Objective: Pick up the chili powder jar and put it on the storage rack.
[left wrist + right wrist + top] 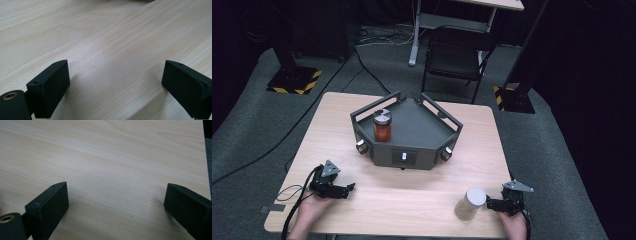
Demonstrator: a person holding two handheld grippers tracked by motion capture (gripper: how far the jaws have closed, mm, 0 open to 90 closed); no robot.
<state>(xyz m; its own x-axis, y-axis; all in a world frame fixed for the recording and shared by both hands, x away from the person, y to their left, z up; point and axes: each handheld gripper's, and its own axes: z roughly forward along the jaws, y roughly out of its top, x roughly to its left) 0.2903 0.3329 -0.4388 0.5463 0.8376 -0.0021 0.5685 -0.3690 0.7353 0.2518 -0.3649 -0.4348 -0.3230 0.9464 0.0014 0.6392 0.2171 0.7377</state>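
Note:
A person's hand holds my left gripper point(348, 189) low over the front left of the wooden table point(412, 192). In the left gripper view its jaws point(115, 85) stand wide apart with bare wood between them. At the front right, another hand holds my right gripper point(494, 204) just right of a cream cylindrical canister point(470, 202) that stands upright. In the right gripper view the jaws point(116, 205) are open over bare wood, near the table's edge. A red jar point(382, 126) with a silver lid stands on a dark grey angular tray point(427, 130) at mid-table.
The tray has raised rails and several knobs point(404, 157) on its front faces. Beyond the table stand a black chair point(457, 55), a desk leg point(414, 35) and two posts on yellow-and-black striped bases point(294, 80). Cables run over the grey carpet.

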